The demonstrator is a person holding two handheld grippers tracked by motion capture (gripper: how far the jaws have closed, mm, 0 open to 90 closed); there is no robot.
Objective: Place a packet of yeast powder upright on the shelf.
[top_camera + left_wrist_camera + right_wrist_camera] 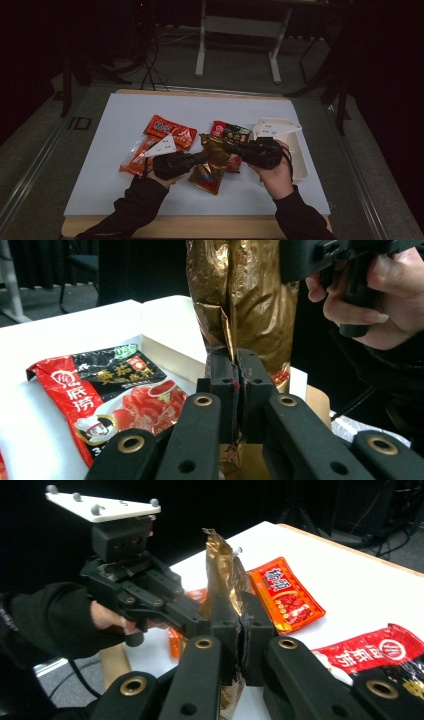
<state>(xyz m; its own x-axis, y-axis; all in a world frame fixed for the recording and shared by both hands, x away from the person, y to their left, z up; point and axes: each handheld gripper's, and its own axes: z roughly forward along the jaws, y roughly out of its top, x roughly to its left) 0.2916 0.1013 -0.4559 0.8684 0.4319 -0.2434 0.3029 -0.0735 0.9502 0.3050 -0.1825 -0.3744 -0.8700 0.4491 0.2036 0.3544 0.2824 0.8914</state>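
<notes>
A crinkled gold foil packet (211, 165) is held up over the middle of the white board (125, 115) by both grippers. My left gripper (203, 157) comes in from the left, and in the left gripper view its jaws (235, 371) are shut on a fold of the gold packet (240, 300). From the right, my right gripper (228, 147) pinches the packet's upper part; its jaws (242, 625) are shut on the gold packet (222, 577). In the right gripper view the left gripper (199, 623) grips the same packet from the other side.
Two orange-red snack packets (170, 131) lie left of centre. A red and black sauce packet (231, 132) lies behind the gold one. At the right edge of the board stands a white tray (299, 150). Chairs and a table frame stand on the dark floor beyond.
</notes>
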